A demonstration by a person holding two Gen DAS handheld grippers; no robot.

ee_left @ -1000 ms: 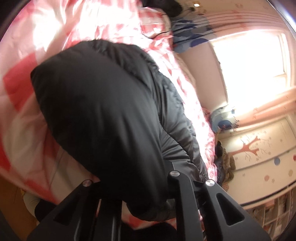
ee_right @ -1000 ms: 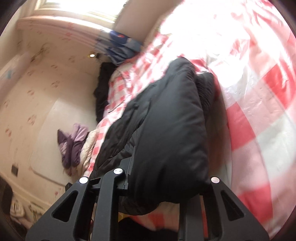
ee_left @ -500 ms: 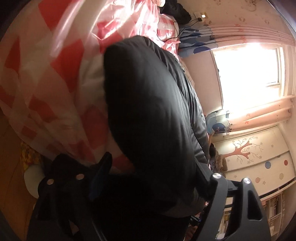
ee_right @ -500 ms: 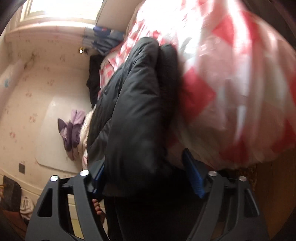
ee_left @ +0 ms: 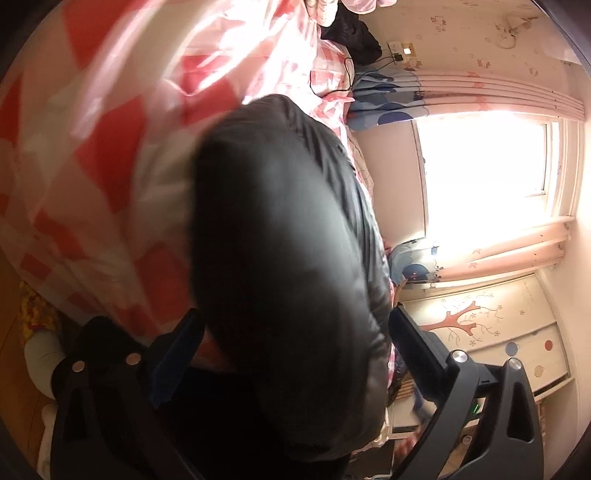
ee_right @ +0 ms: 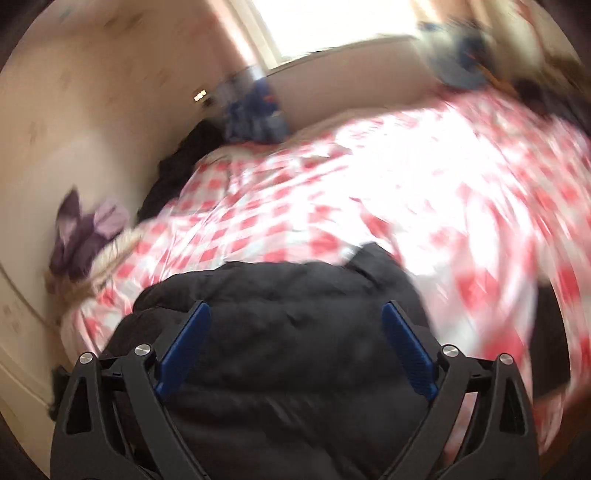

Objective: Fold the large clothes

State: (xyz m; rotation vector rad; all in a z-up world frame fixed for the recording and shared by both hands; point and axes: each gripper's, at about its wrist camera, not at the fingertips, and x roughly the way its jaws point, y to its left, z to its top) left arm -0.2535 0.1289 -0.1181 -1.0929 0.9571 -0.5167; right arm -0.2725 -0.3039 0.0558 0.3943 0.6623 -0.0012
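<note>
On the bed, over the red-and-white checked duvet (ee_left: 110,155), the black padded jacket (ee_left: 288,258) lies as a thick folded bundle near the mattress edge. A second ago both grippers were pinched onto its near hem; both have just been opening, and the jacket now rests on the duvet by its own weight.

In the left wrist view, the left gripper (ee_left: 295,325) stands spread wide, its blue-faced fingers (ee_left: 177,350) on either side of the bundle's near end. The cloth bulges between them, but the pads do not appear to press it, so I judge it released. Half a second ago this camera showed nearly the same framing, so that hand has barely shifted.

In the right wrist view, the right gripper (ee_right: 295,336) is likewise wide apart, both blue pads (ee_right: 406,350) fully bare with the jacket (ee_right: 288,325) lying below and beyond them, not clamped. This picture is smeared with motion and now looks across the bed toward the window (ee_right: 332,26), where before it looked along the jacket's side; the hand has lifted and rolled away.

For the task, this reads as a fold just set down: 2 releases together suggest the bundle is placed, and the next step would be a fresh grip or smoothing.

No brand, label or legible writing shows on the jacket, the grippers or the walls; the wall decals (ee_left: 469,321) in the left view are pictures only.
</note>
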